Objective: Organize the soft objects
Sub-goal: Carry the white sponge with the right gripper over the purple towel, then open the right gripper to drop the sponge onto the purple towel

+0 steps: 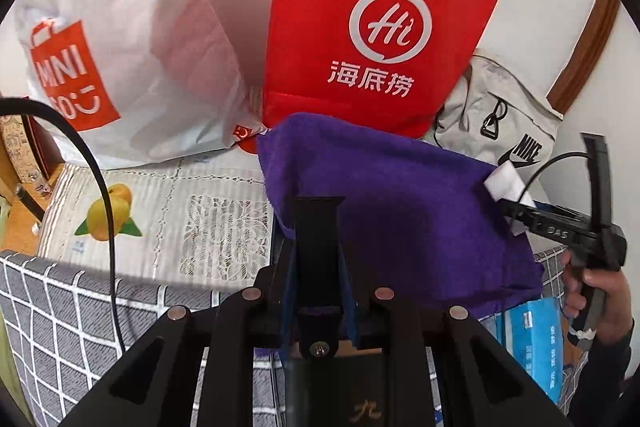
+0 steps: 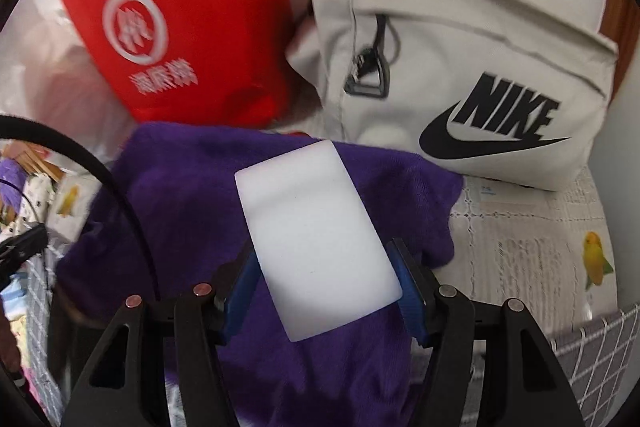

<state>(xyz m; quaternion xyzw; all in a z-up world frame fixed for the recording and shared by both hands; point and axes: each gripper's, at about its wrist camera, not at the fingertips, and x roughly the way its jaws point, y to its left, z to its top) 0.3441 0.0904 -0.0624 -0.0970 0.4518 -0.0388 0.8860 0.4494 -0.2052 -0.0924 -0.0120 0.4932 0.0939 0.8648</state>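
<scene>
A purple towel hangs in the air, pinched at its near edge by my left gripper, which is shut on it. It also shows in the right wrist view, spread below my right gripper. The right gripper is shut on a white sponge block and holds it just above the towel. In the left wrist view the right gripper sits at the towel's right edge with the white sponge sticking out.
A red paper bag and a white Miniso plastic bag stand at the back. A beige Nike bag stands at the back right. A lace tablecloth with fruit prints covers the surface. A blue tissue pack lies low right.
</scene>
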